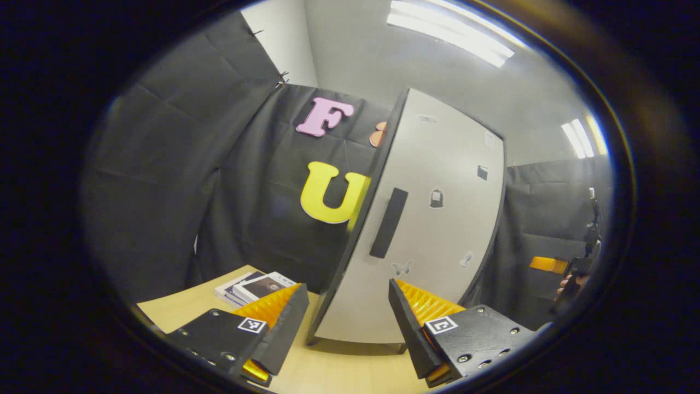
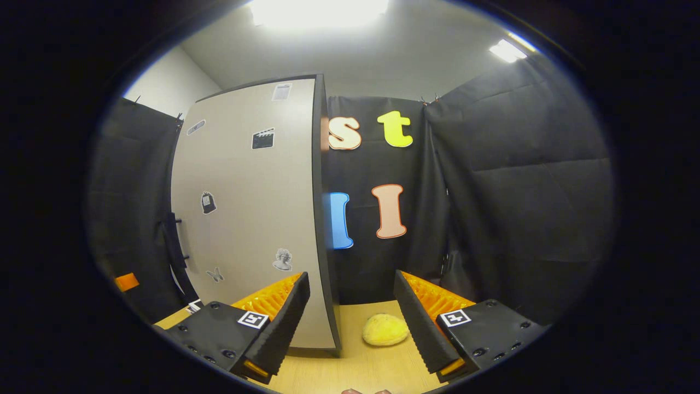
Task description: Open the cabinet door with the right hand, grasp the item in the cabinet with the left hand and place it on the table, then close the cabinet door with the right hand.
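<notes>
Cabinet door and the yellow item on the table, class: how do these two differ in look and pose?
The cabinet door is a tall, flat, pale panel with dark edging, stickers and a dark handle; the yellow item is small, rounded and plain. The door stands upright; the item lies low. Both rest on the wooden table.

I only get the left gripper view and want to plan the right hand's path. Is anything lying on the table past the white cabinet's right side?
Observer: Yes. The right gripper view shows a yellow rounded lumpy object on the light wooden table, close beside the white cabinet.
Operator: Is the right gripper holding it?
Observer: No. The right gripper has its jaws standing wide open. The object shows between them, but neither presses on it.
Operator: Can that view see the door handle?
Observer: Yes, the black handle shows side-on at the cabinet's far left edge.
</notes>
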### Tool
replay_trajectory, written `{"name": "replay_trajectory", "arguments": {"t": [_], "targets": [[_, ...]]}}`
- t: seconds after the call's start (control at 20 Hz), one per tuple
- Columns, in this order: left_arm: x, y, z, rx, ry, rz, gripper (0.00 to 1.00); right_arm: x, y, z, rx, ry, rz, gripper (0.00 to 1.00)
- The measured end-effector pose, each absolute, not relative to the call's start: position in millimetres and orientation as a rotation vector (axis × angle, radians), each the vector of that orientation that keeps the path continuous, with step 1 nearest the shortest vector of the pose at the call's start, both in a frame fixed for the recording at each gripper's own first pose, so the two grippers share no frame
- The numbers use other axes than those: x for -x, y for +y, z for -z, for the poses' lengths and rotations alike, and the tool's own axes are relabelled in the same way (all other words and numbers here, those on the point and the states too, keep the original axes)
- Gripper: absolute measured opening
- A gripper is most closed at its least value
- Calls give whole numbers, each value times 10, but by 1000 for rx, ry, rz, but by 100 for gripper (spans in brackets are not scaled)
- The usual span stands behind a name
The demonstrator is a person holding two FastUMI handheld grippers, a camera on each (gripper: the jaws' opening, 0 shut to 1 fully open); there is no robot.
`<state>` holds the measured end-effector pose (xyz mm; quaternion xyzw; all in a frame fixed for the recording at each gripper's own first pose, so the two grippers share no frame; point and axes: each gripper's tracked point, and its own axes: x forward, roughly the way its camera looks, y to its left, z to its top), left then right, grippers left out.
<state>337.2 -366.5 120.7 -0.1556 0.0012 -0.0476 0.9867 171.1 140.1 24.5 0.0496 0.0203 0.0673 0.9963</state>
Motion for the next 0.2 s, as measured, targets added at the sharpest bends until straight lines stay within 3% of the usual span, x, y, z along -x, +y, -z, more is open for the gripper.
{"name": "replay_trajectory", "arguments": {"t": [0.1,0.2], "targets": [[-3406,-3484,-1107,302,-4,78,84,-1736,1525,-178,-104,68,-147,98],[-3483,-3491,-1165,297,-33,99,89,-1745,1640,-107,-100,99,-165,98]]}}
